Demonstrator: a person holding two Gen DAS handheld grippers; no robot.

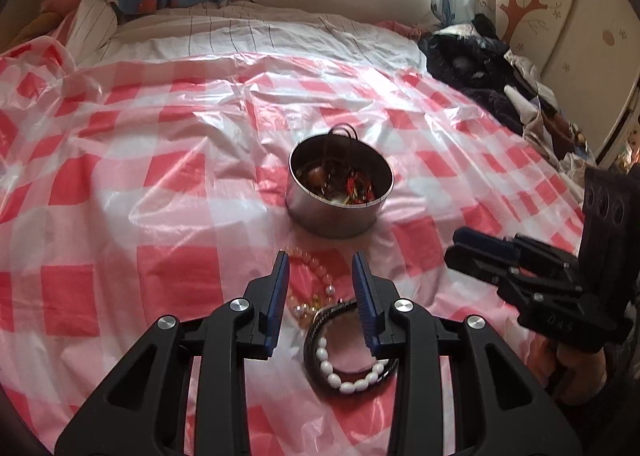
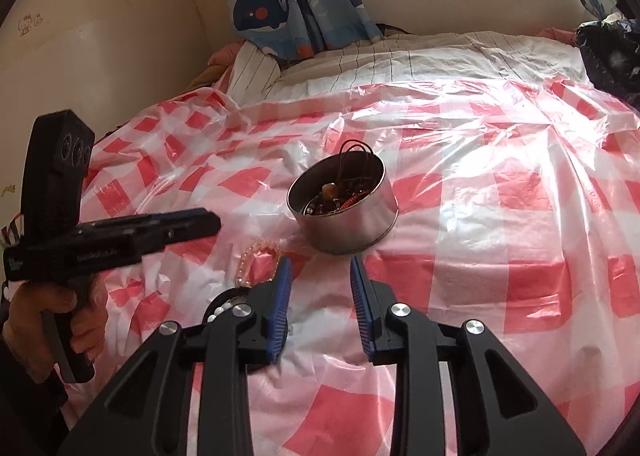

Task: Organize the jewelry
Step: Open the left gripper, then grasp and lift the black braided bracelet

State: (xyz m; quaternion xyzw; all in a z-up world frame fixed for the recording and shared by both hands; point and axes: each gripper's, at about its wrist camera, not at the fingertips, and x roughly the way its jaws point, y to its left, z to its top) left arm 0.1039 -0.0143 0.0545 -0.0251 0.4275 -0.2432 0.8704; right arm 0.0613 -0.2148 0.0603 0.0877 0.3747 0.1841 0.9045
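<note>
Low in the centre of the left wrist view, a white bead bracelet (image 1: 352, 376) lies on the checked plastic sheet (image 1: 120, 160), curled inside a dark band (image 1: 316, 330). Just above it sits a pale amber bead bracelet (image 1: 316, 276). The left gripper (image 1: 320, 296) hangs over this cluster with its jaws parted and nothing pressed between the pads. The right gripper (image 2: 318, 296), seen in its own view over bare sheet at lower centre, is likewise released and empty.

These pieces are probably light, and floppy if strung on elastic. The round beads look smooth and likely to roll or slip from flat pads. Pinching across the strand, over two neighbouring beads, seems safer than squeezing a single one. The sheet is thin and crinkly, so it may lift along with a low grab.

At mid-frame stands a round metal tin (image 1: 340, 196), open-topped. It already holds a tangle of jewelry (image 1: 344, 182): reddish and amber bits and thin dark loops poking above the rim.
</note>
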